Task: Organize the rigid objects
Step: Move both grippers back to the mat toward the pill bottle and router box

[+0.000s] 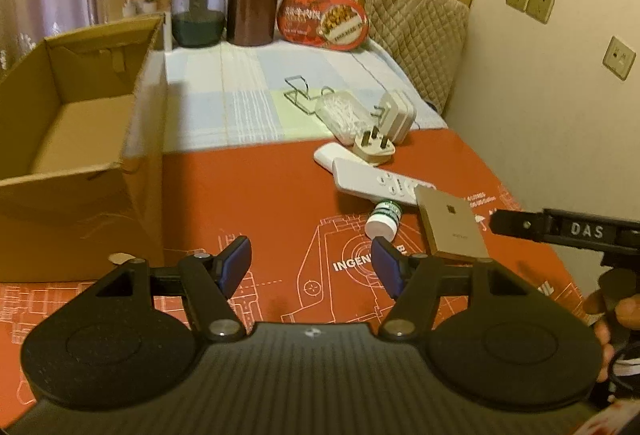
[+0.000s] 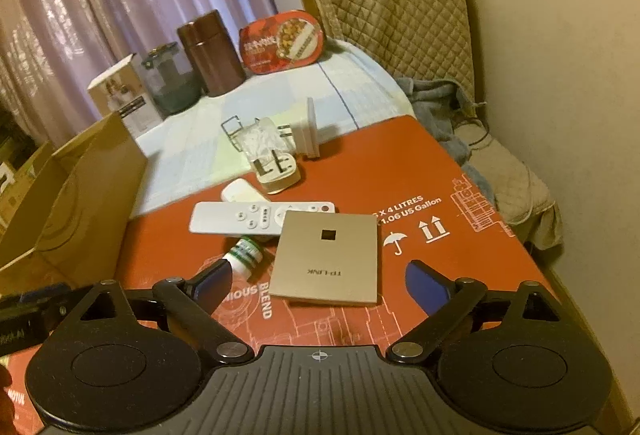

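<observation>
Both grippers hold nothing. The right gripper (image 2: 318, 285) gapes wide just above the tabletop (image 2: 400, 163), the gold router (image 2: 328, 255) just ahead between its fingers, untouched. The left gripper (image 1: 312, 265) stands half open, the pill bottle (image 1: 383, 219) just beyond its right finger.

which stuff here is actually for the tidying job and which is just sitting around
Part of the job:
gold TP-Link panel
white remote
small white bottle
three-pin plug
white adapter
cardboard box, open and likely the destination

Just lying about:
brown canister
glass jar
red tin
quilted chair cover
</observation>
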